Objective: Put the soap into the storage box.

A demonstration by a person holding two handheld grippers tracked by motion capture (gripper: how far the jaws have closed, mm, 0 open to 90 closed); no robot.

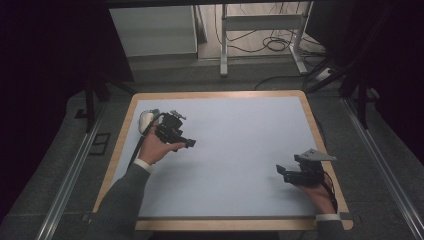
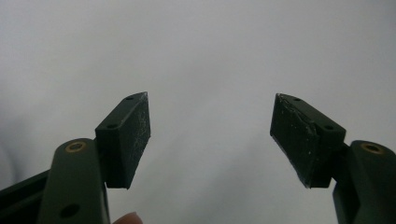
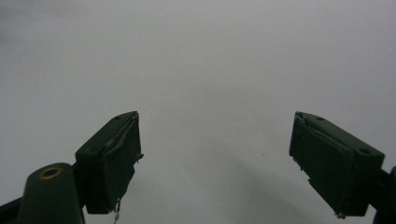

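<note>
Two grippers rest over one pale blue table [image 1: 235,150]: the left gripper [image 1: 189,143] with jaws spread, nothing between them; the right gripper [image 1: 281,171] likewise spread wide, well apart from it.

High view: fixed above your side, facing forward and down, far enough to take in the whole pale surface [image 1: 240,150] and the floor beyond. Left gripper view: rides your left claw [image 2: 210,135], looking along its jaws, close to the surface. Right gripper view: likewise on your right claw [image 3: 215,158]. All three share that surface.
</note>
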